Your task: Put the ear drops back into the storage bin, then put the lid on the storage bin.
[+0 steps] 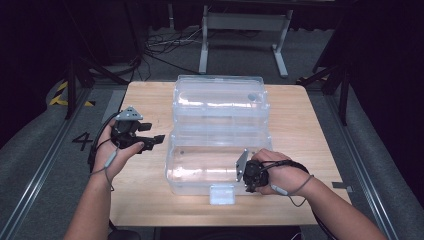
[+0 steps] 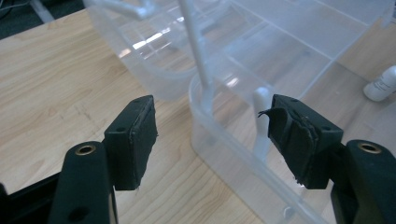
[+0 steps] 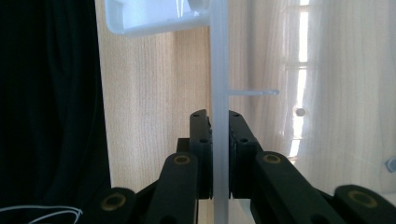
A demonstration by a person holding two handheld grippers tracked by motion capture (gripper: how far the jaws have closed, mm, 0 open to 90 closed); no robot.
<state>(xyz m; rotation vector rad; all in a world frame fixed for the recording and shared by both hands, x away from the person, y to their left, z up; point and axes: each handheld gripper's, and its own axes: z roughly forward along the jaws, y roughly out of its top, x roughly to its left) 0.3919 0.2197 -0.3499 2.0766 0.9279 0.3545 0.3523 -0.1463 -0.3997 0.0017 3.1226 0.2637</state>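
Observation:
A clear plastic storage box (image 1: 200, 170) stands open at the middle of the wooden table, its lid (image 1: 218, 97) folded back behind it. My left gripper (image 1: 151, 141) is open at the box's left end. In the left gripper view the box's corner rim (image 2: 205, 93) lies between the spread pads (image 2: 133, 140), untouched. My right gripper (image 1: 250, 180) is at the box's front right. In the right gripper view its jaws are shut on the box's thin wall edge (image 3: 219, 70), and my right gripper (image 3: 218, 116) holds it from both sides.
A white latch tab (image 1: 222, 194) hangs from the box's front edge, and this latch (image 3: 154, 18) is just beyond my right jaws. A small white bottle (image 2: 382, 84) lies at the far right. Bare wooden table (image 1: 145, 100) flanks the box; floor cables and table legs lie beyond.

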